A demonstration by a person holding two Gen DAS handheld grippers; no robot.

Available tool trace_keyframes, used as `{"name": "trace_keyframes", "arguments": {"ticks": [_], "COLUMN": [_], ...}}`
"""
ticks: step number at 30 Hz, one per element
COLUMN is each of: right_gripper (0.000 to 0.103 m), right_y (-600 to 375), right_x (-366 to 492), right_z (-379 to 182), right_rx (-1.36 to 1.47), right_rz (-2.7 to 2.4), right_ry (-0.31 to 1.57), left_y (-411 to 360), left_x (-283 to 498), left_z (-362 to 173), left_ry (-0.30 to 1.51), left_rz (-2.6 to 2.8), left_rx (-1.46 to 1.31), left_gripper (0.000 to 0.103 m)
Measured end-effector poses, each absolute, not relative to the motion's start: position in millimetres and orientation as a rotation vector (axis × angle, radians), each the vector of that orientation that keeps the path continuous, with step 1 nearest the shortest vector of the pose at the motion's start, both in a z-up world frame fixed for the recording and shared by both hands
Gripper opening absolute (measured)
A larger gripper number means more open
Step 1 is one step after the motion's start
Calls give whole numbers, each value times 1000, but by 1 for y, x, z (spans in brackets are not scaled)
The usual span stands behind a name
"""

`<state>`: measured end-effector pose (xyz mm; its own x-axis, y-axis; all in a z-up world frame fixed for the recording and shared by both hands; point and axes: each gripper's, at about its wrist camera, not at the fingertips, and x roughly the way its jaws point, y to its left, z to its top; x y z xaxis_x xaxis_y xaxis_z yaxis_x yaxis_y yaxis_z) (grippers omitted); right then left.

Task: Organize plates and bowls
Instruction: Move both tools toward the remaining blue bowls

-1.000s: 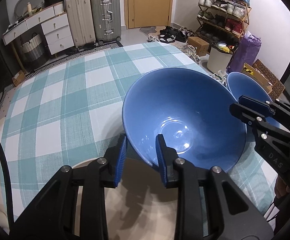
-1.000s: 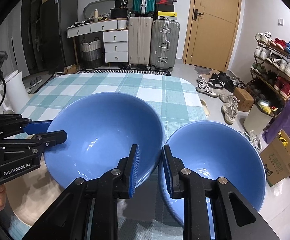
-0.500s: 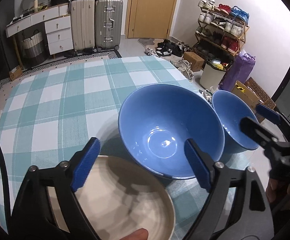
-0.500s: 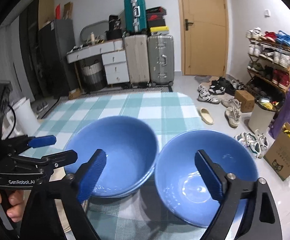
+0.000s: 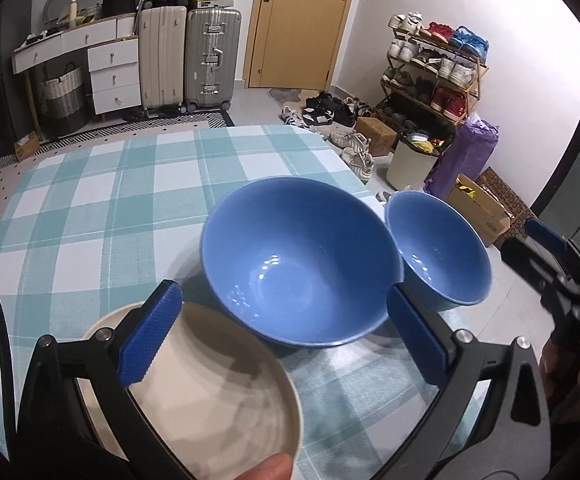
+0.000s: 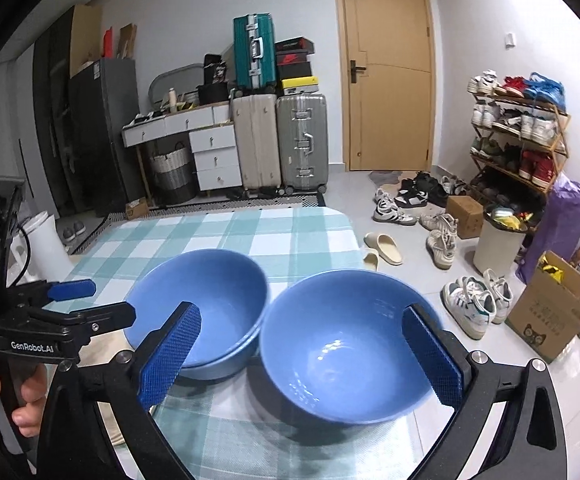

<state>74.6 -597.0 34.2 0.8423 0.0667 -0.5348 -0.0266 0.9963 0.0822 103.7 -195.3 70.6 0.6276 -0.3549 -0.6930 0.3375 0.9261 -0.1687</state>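
A large blue bowl (image 5: 302, 256) stands on the checked tablecloth (image 5: 101, 208), seemingly nested in a second blue bowl, as the right wrist view (image 6: 205, 312) shows a double rim. A smaller blue bowl (image 5: 442, 248) stands to its right at the table edge, also in the right wrist view (image 6: 350, 348). A beige plate (image 5: 213, 392) lies near, left of the bowls. My left gripper (image 5: 285, 332) is open and empty, above the plate and the large bowl's near rim. My right gripper (image 6: 302, 356) is open and empty, above the smaller bowl.
The table's right edge (image 6: 354, 240) drops to a tiled floor with shoes (image 6: 394, 208), a bin (image 6: 498, 244) and cardboard boxes (image 6: 554, 308). Suitcases (image 6: 281, 140), drawers (image 6: 209, 152) and a door (image 6: 390, 76) stand behind the table.
Both grippers have opened, let go of the bowl rims they were pinching, and drawn back and up. The bowls rest on the table.
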Motion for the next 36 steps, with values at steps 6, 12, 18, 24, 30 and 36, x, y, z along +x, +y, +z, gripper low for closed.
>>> {"name": "trace_keyframes", "arguments": {"ticks": [6, 12, 18, 24, 30, 36], "right_gripper": [102, 102, 102, 102, 102, 102], "right_y": [-618, -632, -644, -659, -680, -702], "right_x": [62, 61, 62, 65, 65, 68], "right_z": [46, 45, 41, 33, 27, 16], "right_rx": [103, 111, 122, 151, 220, 293], "right_rz": [25, 8, -13, -47, -30, -39], "right_ry": [557, 575, 585, 603, 601, 596], "left_y": [-209, -228, -246, -264, -281, -301], "left_x": [91, 86, 87, 85, 78, 75], "left_z": [74, 69, 60, 52, 54, 55], "left_ry": [802, 825, 853, 879, 871, 881], "left_rz": [-421, -443, -480, -521, -591, -632], "left_rx": [-30, -37, -45, -44, -36, -25], "left_gripper": [102, 102, 102, 102, 100, 89]}}
